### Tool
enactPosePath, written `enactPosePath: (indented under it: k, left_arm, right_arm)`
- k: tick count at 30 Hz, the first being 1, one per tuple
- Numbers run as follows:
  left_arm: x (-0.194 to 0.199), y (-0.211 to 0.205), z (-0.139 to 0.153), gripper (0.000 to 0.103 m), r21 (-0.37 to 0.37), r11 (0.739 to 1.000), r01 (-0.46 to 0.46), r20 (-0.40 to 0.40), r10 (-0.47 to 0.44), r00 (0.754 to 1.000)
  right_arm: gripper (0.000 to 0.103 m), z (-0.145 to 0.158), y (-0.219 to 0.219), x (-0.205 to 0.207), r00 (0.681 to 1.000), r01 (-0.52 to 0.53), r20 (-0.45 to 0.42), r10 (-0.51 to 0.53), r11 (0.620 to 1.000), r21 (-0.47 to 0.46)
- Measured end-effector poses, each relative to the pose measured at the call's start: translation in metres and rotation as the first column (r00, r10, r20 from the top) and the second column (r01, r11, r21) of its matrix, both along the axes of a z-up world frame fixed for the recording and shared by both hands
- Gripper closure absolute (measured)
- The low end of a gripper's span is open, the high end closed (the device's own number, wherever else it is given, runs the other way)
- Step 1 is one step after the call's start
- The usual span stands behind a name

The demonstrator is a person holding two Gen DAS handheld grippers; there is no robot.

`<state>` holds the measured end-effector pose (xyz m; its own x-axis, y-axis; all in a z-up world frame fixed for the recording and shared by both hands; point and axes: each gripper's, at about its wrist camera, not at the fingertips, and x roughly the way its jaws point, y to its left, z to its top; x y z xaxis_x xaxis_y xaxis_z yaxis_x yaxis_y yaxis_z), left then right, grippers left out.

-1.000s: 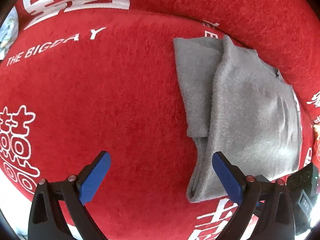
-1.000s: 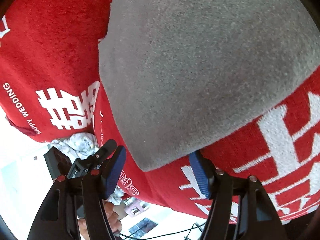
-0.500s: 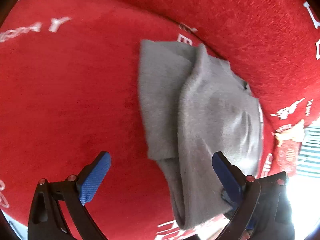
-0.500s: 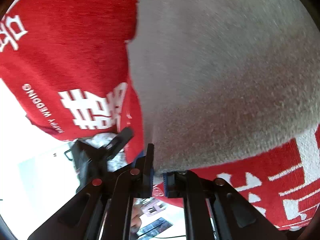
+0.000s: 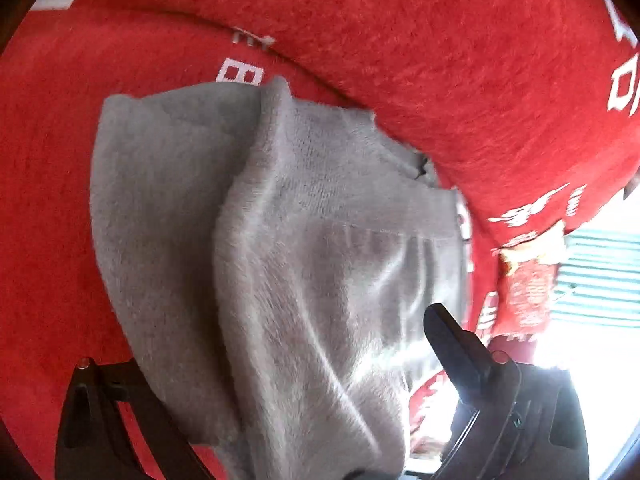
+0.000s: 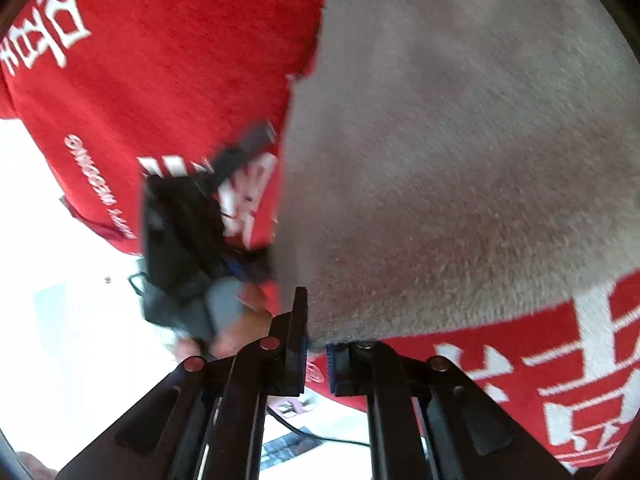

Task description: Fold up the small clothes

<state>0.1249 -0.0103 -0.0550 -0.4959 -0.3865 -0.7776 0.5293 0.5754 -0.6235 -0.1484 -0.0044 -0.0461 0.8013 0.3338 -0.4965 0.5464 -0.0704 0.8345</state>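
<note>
Nearest the right-wrist camera, the right hand-held gripper [image 6: 316, 354] is pressed together on the near corner of the soft grey fleece garment [image 6: 460, 168], pinching its hem. The left hand-held gripper [image 5: 276, 408] straddles the garment's near end; its jaws have just been closing, with the folded grey cloth between them, though one finger is hidden under the fabric and I cannot tell whether the pads press yet. Beyond the grippers, the garment [image 5: 304, 240] lies on the red plush blanket with white lettering [image 5: 460, 60], already doubled lengthwise, one layer over another. Judging by this, a first fold is done; a cross fold, bringing the near end toward the far end, seems left.
</note>
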Motion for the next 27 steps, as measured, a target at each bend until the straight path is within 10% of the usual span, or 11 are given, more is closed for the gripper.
enactPosePath:
  k: [3, 5, 7, 13, 17, 21, 27]
  left_arm:
    - [-0.008, -0.002, -0.009, 0.044, 0.062, 0.997, 0.035, 0.047, -0.038, 0.998]
    - [-0.014, -0.002, -0.007, 0.044, 0.060, 0.997, 0.058, 0.083, -0.063, 0.995]
    - [-0.018, -0.003, -0.005, 0.044, 0.075, 0.994, 0.076, 0.112, -0.084, 0.990]
    - [-0.027, -0.009, 0.000, 0.036, 0.114, 0.989, 0.096, 0.157, -0.113, 0.981]
    - [-0.031, -0.015, 0.001, 0.034, 0.145, 0.985, 0.092, 0.180, -0.118, 0.977]
    - [-0.038, -0.019, 0.003, 0.035, 0.177, 0.979, 0.104, 0.231, -0.143, 0.962]
    - [-0.046, -0.023, 0.014, 0.084, 0.170, 0.980, 0.100, 0.316, -0.150, 0.937]
  right_arm:
    - [0.087, 0.000, 0.003, -0.007, 0.990, -0.104, -0.094, 0.102, 0.995, -0.011]
    - [0.055, 0.004, 0.001, -0.014, 0.972, -0.185, -0.158, 0.177, 0.982, -0.038]
    - [0.044, 0.015, -0.010, -0.026, 0.957, -0.225, -0.212, 0.200, 0.969, -0.102]
    - [0.047, 0.041, -0.074, -0.061, 0.945, -0.164, -0.319, 0.075, 0.951, -0.262]
    - [0.086, 0.047, -0.107, -0.062, 0.931, -0.139, -0.364, 0.008, 0.932, -0.334]
    - [0.089, 0.041, -0.124, -0.044, 0.912, -0.191, -0.411, 0.015, 0.900, -0.392]
    - [0.093, 0.005, -0.123, -0.028, 0.884, -0.289, -0.458, 0.096, 0.882, -0.373]
